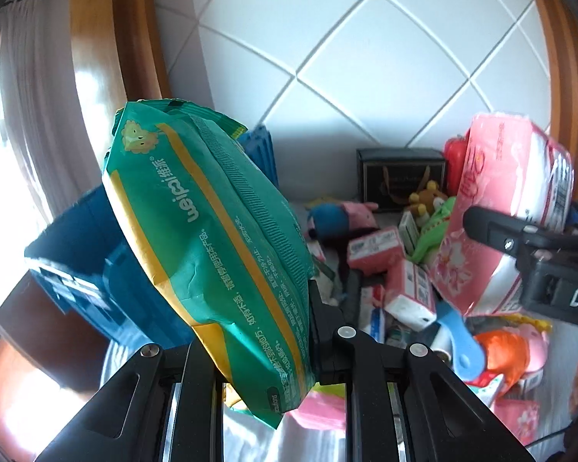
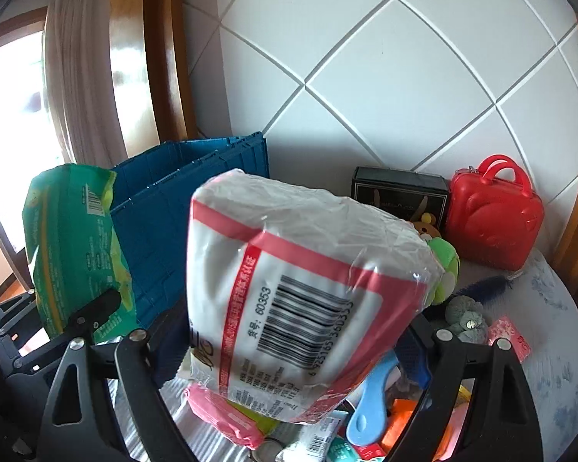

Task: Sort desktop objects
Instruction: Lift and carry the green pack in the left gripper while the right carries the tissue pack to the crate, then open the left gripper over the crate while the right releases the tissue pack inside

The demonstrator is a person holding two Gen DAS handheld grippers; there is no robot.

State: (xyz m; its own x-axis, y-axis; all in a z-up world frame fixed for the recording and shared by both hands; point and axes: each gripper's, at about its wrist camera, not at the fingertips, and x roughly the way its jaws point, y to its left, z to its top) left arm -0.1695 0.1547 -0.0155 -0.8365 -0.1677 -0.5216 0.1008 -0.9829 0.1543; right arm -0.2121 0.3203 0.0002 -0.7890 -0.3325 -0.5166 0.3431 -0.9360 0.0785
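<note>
My left gripper point(image 1: 250, 342) is shut on a green wet-wipes pack point(image 1: 208, 238), held upright above the table; the pack also shows in the right wrist view point(image 2: 73, 246) at the left. My right gripper point(image 2: 296, 331) is shut on a pink and white tissue pack point(image 2: 289, 281), lifted above the clutter; the same pack shows in the left wrist view point(image 1: 501, 208) at the right. A blue plastic crate point(image 2: 196, 192) stands at the back left, behind both packs.
A red toy suitcase point(image 2: 493, 211) and a black box point(image 2: 399, 192) stand against the white tiled wall. Small tissue packs point(image 1: 373, 250), plush toys point(image 1: 343, 219), a blue spoon point(image 2: 370, 404) and other small items lie piled on the table.
</note>
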